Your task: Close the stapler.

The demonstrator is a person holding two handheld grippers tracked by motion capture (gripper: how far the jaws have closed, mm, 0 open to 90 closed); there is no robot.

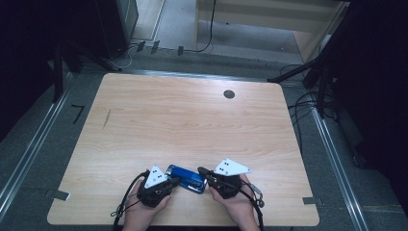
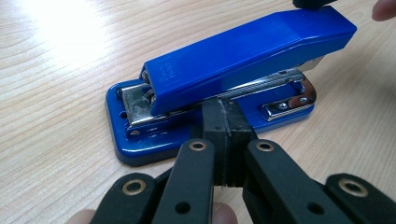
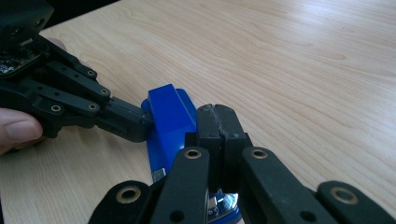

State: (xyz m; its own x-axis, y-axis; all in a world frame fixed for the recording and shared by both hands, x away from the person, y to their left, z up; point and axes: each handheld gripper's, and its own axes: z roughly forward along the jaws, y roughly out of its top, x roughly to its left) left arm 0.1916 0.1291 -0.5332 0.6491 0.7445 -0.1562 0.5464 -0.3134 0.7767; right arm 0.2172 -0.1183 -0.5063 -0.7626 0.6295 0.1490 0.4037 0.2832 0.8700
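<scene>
The blue stapler [image 1: 186, 178] lay flat on the tabletop [image 1: 192, 120] close to the near edge, between the two hands. It looked a compact, fairly heavy thing for its size: a stiff glossy cover over a metal magazine, hinged at one end to a broad base. The smooth plastic would likely be slippery under hard pads, and the hinged top would give if pressed from above, so the surest hold was probably across the base's long sides or around the hinge end, where nothing moves.

In the left gripper view the stapler [image 2: 233, 79] sat just beyond the left gripper [image 2: 227, 135], whose jaws were pressed fully together with nothing between them; their joined tips met the stapler's side at the gap between magazine and base. The right gripper [image 3: 219, 135] likewise had its jaws closed on nothing, the tips right at the stapler [image 3: 170, 123], whether touching it or just above could not be told. Neither gripper held it.
</scene>
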